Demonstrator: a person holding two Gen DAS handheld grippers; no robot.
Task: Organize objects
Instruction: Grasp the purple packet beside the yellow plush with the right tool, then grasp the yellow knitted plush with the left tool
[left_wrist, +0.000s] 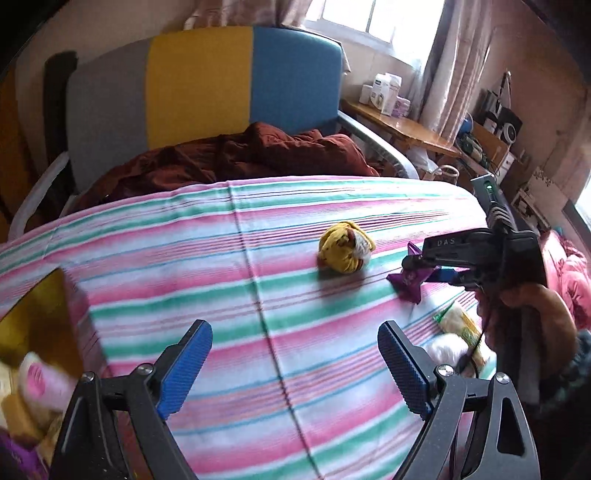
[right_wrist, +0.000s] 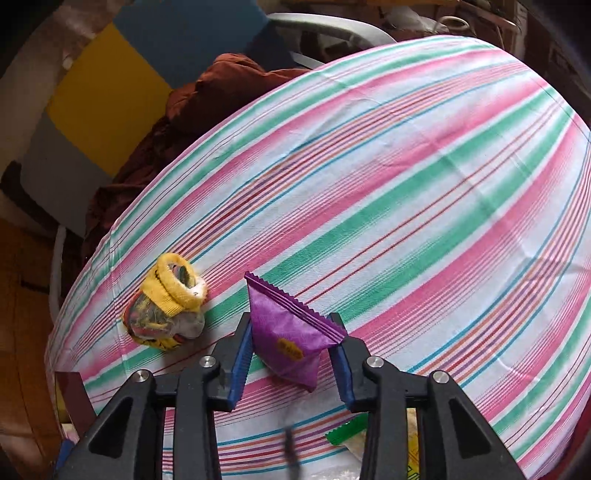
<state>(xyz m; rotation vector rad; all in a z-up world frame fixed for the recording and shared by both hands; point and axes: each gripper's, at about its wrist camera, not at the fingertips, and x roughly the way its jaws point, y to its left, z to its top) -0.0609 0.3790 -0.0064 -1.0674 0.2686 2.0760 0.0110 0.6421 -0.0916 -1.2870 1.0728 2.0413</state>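
The right gripper (right_wrist: 291, 349) pinches a purple snack packet (right_wrist: 286, 328) between its blue pads, just above the striped sheet (right_wrist: 424, 177); a rolled yellow sock (right_wrist: 166, 302) lies near on its left; the left gripper (left_wrist: 295, 363) stands wide, empty, over the sheet.

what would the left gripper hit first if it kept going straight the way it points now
Most likely the bare striped sheet on the bed. The left gripper is open and empty, angled down at cloth. The yellow rolled sock lies farther on and slightly right, so probably missed, though depth is hard to judge.
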